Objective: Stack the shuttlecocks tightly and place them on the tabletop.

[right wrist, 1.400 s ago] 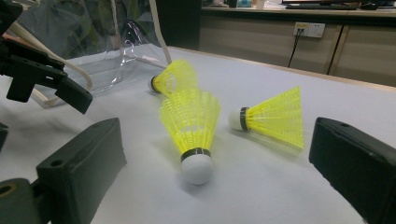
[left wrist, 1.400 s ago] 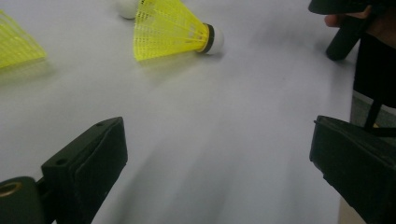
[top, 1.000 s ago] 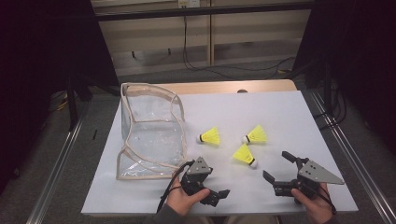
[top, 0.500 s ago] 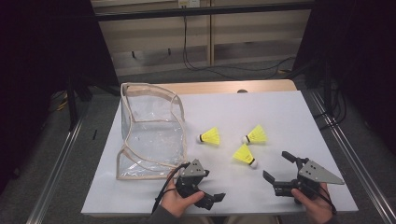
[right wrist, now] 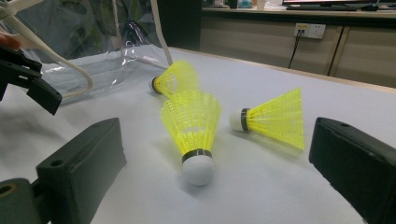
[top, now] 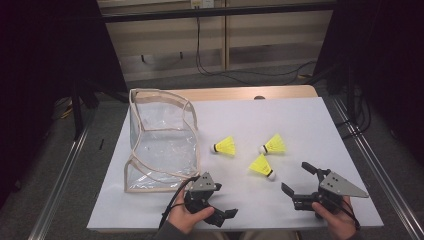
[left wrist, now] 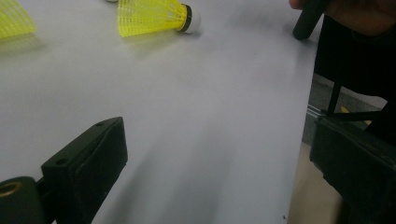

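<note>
On the white table, the left gripper sits by the clear bag, jaws spread, holding nothing. The nearest shuttlecock lies at its one o'clock. The right gripper, also released and empty, has that shuttlecock at ten o'clock, near its jaws.

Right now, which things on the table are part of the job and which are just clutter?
In play:
- three yellow shuttlecocks: left, far right, nearest
- clear bag, standing open
- left gripper and right gripper, both open and holding nothing

Just lying about:
- cables on the floor behind the table
- wall socket
</note>
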`<state>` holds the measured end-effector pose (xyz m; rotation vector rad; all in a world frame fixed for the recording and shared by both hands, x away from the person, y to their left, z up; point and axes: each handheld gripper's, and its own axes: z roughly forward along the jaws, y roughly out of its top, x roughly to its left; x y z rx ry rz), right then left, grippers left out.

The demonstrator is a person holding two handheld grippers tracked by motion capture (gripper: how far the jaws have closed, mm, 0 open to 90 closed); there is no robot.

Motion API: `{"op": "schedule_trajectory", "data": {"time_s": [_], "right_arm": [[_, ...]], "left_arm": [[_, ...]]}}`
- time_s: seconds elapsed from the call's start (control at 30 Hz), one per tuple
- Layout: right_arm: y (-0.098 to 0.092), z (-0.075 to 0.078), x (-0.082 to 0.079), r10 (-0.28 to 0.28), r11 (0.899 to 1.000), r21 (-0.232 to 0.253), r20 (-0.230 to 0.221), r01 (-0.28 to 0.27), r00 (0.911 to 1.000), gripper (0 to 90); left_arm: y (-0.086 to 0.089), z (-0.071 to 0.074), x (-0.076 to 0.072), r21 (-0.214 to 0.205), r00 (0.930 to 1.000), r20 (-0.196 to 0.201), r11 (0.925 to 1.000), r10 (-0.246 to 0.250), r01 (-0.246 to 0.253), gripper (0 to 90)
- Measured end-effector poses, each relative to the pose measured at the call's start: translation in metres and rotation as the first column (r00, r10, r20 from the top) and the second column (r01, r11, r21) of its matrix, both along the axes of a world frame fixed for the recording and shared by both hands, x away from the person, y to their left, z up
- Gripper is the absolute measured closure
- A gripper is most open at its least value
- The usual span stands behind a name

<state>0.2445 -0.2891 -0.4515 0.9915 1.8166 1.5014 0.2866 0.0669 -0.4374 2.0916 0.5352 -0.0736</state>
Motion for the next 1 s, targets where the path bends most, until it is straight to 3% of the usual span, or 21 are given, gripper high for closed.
{"op": "schedule_trajectory", "data": {"time_s": [0.43, 0.6, 0.7, 1.0], "right_arm": [[0.000, 0.000, 0.000, -0.002, 1.000, -0.002, 0.000, 0.002, 1.0000, 2.6], [0.000, 0.000, 0.000, -0.002, 1.000, -0.003, 0.001, 0.002, 1.0000, 2.6], [0.000, 0.000, 0.000, -0.002, 1.000, -0.002, 0.001, 0.002, 1.0000, 2.6], [0.000, 0.000, 0.000, -0.003, 1.000, -0.002, 0.000, 0.003, 1.0000, 2.6]], "left_arm": [[0.005, 0.000, -0.002, -0.013, 0.9999, 0.005, 0.9999, -0.010, 0.010, 4.2], [0.010, 0.003, -0.003, -0.014, 0.9997, 0.025, 0.9999, 0.007, -0.007, 4.2], [0.014, 0.003, -0.003, -0.023, 0.9997, 0.018, 0.9996, 0.016, -0.016, 4.2], [0.029, 0.005, -0.006, -0.004, 0.9985, 0.040, 0.9993, 0.038, -0.038, 4.2]]}}
